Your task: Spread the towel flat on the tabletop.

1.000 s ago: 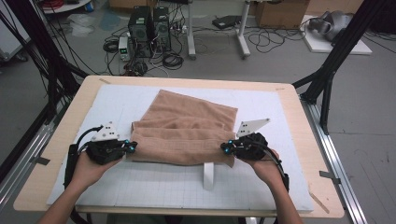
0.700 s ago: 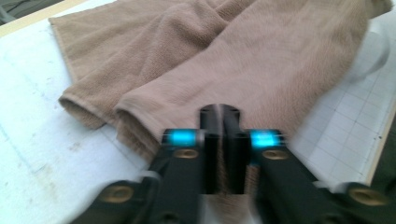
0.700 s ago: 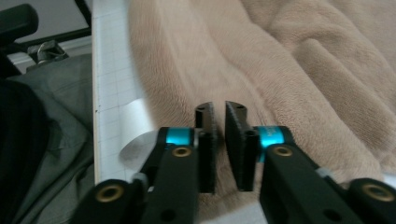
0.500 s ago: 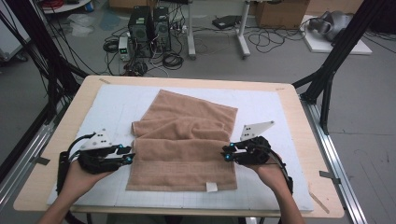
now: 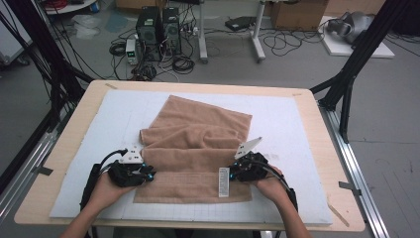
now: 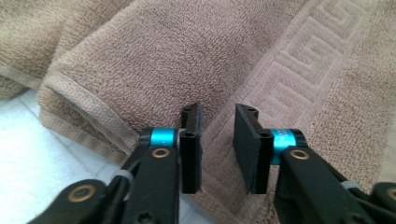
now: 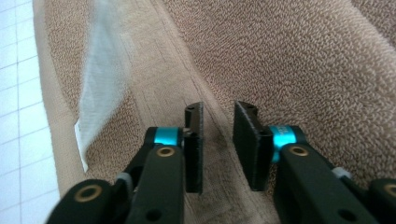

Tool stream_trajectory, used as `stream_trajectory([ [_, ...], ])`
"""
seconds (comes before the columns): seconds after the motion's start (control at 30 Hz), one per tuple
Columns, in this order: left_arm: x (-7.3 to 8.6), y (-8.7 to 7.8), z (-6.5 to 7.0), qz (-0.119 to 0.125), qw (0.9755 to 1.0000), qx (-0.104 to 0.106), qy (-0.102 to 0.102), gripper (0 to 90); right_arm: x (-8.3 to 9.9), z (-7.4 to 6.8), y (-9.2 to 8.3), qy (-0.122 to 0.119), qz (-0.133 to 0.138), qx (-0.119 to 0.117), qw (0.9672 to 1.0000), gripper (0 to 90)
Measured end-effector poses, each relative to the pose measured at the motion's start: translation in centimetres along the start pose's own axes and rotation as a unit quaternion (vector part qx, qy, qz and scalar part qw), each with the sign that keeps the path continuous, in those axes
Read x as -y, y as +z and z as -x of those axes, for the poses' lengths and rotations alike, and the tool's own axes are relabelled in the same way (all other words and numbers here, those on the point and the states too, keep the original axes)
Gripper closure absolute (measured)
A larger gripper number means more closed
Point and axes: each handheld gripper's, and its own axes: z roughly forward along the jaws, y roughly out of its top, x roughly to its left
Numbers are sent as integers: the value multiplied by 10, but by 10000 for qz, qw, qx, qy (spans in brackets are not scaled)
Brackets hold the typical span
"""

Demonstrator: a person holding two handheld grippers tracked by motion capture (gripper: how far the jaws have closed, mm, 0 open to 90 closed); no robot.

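Here, towel [image 5: 198,148], white label [image 5: 224,181], writing unreadable

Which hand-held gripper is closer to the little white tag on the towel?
The right hand-held gripper is nearer: it sits just beside the white tag on the towel. The left hand-held gripper is at the towel's opposite side edge, far from it.

A folded towel [image 5: 198,148] lies mid-mat [image 5: 297,124] on the table [image 5: 64,144], a gripper at either near corner.
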Motion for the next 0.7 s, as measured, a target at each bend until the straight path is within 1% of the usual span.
stream_trajectory([
  [0.03, 0, 0, 1, -12, 10000, 43, -11, 814, 1, 0, 0, 24, 2, -95, 10000, 847],
  [0.1, 0, 0, 2, -19, 10000, 41, 15, 850, 2, -1, 0, 45, 56, -86, 9999, 863],
  [0.17, 0, -2, 4, -33, 10000, 51, 69, 860, 3, -3, 0, 35, 69, -139, 9999, 865],
  [0.2, 0, -4, 4, -7, 10000, 59, 55, 862, 3, -4, -1, 24, 65, -182, 9998, 866],
  [0.3, 2, -14, 10, 141, 9998, -25, 99, 863, 4, -11, -4, -42, 66, -291, 9995, 866],
  [0.33, 3, -18, 13, 194, 9997, -46, 139, 862, 4, -14, -7, -75, 130, -261, 9995, 866],
  [0.4, 4, -26, 18, 264, 9995, -35, 176, 863, 6, -20, -13, -69, 282, -318, 9991, 866],
  [0.43, 5, -30, 21, 251, 9994, -24, 239, 863, 6, -23, -15, -48, 310, -340, 9989, 866],
  [0.47, 6, -34, 25, 286, 9993, -24, 240, 863, 7, -27, -17, -81, 327, -372, 9987, 866],
  [0.5, 7, -38, 28, 323, 9992, -2, 248, 863, 7, -31, -19, -82, 322, -412, 9986, 866],
  [0.57, 10, -46, 35, 448, 9989, 36, 160, 863, 8, -39, -21, -175, 335, -492, 9981, 866],
  [0.6, 12, -51, 40, 526, 9984, 95, 155, 863, 7, -44, -24, -228, 341, -527, 9978, 865],
  [0.67, 15, -62, 49, 647, 9975, 212, 176, 862, 5, -53, -33, -368, 464, -627, 9963, 859],
  [0.7, 15, -68, 52, 736, 9967, 310, 143, 851, 4, -57, -39, -428, 542, -626, 9956, 846],
])
